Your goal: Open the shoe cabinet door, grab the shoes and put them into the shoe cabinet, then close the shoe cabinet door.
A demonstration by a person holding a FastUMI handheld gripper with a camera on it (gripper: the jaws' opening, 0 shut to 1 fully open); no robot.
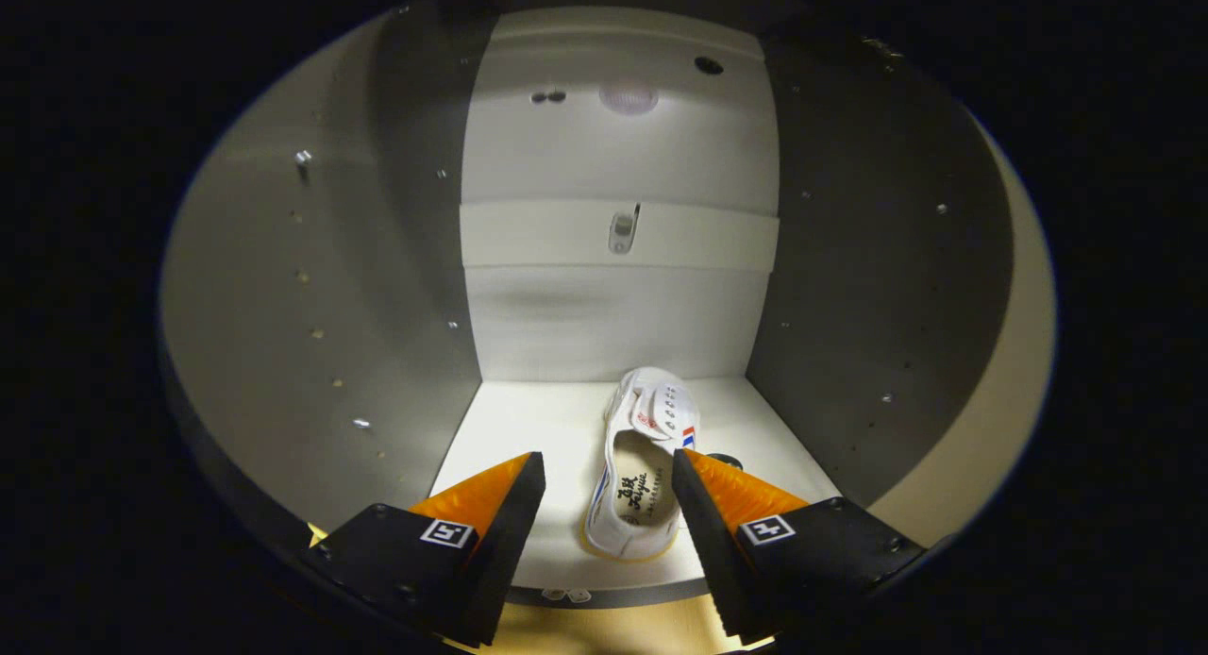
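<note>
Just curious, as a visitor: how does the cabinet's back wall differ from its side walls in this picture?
The back wall looks bright and pale; the side walls look dark and shaded. The back wall carries a cross rail with a metal fitting; the side walls show rows of small holes. All enclose the shoe, which lies between the open tool's fingers.

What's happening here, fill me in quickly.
A hand-held gripper is pointed into the open shoe cabinet. One white shoe lies on the cabinet's bottom shelf, toe toward the back wall. The gripper's fingers are spread apart on either side of the shoe's heel end and do not appear to press on it. So the shoe is already inside the cabinet, and closing the door is not yet done.
</note>
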